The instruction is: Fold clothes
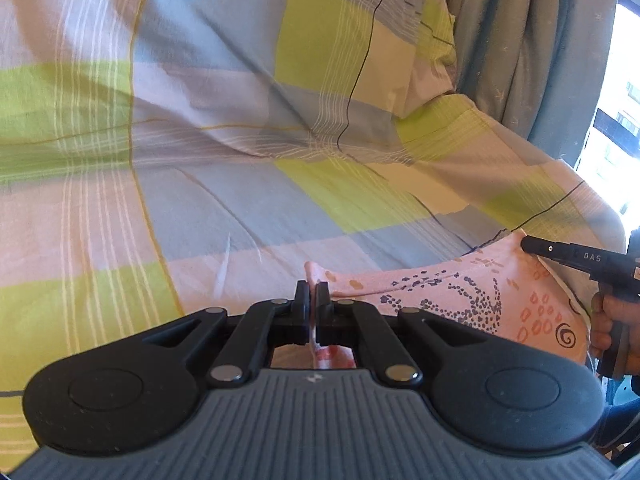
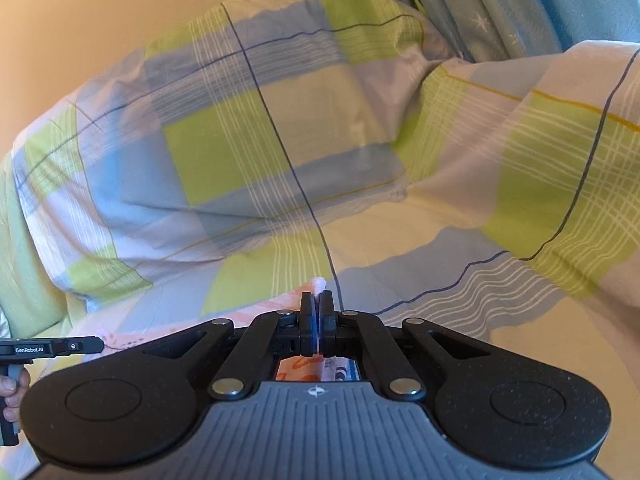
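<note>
Claws [image 1: 312, 296] [image 2: 318, 306] clamped on pink garment [image 1: 460, 292]

Black hand-held gripper [image 1: 312, 300], grey ribbed body, silver rivets

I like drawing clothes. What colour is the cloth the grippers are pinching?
Pink cloth with dark blue dots and orange shapes; the left wrist view shows it best.

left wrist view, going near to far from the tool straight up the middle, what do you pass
left tool, shut on the pink garment → checked bedsheet → pillow in the same checks
</note>
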{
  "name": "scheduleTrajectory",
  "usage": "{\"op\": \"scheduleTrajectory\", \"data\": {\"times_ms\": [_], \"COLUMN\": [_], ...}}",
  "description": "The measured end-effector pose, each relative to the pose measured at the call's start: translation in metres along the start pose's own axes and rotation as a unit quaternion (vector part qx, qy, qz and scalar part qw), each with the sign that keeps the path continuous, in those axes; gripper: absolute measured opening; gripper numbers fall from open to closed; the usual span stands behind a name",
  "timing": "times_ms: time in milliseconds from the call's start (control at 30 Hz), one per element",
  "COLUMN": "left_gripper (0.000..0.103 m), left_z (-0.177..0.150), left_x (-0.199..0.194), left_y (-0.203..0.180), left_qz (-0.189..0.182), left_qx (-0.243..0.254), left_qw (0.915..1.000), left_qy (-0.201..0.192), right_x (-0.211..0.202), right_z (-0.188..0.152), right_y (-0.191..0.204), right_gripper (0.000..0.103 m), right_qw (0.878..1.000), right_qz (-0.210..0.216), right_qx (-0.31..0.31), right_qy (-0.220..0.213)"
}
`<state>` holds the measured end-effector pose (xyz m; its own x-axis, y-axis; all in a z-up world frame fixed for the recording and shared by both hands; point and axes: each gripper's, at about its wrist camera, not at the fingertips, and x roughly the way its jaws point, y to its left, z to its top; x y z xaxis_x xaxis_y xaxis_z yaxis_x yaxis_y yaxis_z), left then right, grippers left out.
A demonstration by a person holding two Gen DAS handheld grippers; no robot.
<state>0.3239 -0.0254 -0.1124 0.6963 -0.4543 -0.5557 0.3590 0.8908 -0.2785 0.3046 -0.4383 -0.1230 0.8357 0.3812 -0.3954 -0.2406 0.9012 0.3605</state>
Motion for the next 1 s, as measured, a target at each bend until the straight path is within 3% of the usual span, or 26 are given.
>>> {"op": "scheduleTrajectory", "data": {"times_ms": [200,400,500,567,733,800,900,933,1000], "left_gripper": [0.002,0.003,0.003,0.003,0.009,0.01,0.01,0.01,0.01], "left_z": [-0.002,0.0,-0.003,-0.008,-0.032,-0.048,-0.072,-0.076,-0.076], "left_x": [0.009,-0.023,-0.048,-0.062,-0.078,-0.074,-0.061,-0.059,-0.06], "left_y": [-0.002,-0.004,-0.022,-0.049,-0.127,-0.149,-0.159,-0.156,-0.143], "left_qz": [0.02,0.051,0.053,0.044,0.01,0.001,0.026,0.033,0.031], "left_qx": [0.002,-0.003,0.017,0.058,0.199,0.248,0.307,0.308,0.276], "left_qw": [0.9995,0.9985,0.9984,0.9972,0.9792,0.9666,0.9457,0.9444,0.9545], "left_qy": [0.024,0.018,0.011,0.012,0.036,0.063,0.102,0.109,0.108], "right_x": [0.025,-0.015,-0.044,-0.061,-0.086,-0.086,-0.078,-0.076,-0.07], "right_z": [-0.013,0.0,0.001,-0.009,-0.05,-0.068,-0.086,-0.088,-0.09], "right_y": [-0.014,-0.012,0.013,0.038,0.098,0.117,0.137,0.138,0.13], "right_gripper": [0.0,0.01,0.013,0.014,0.021,0.021,0.021,0.021,0.02], "right_qw": [0.998,0.997,0.998,0.998,0.994,0.989,0.977,0.975,0.977], "right_qz": [-0.021,-0.078,-0.069,-0.049,0.011,0.036,0.061,0.063,0.054], "right_qx": [0.011,0.019,-0.007,-0.034,-0.105,-0.136,-0.192,-0.196,-0.184], "right_qy": [0.06,0.021,0.001,0.0,0.027,0.046,0.071,0.079,0.095]}}
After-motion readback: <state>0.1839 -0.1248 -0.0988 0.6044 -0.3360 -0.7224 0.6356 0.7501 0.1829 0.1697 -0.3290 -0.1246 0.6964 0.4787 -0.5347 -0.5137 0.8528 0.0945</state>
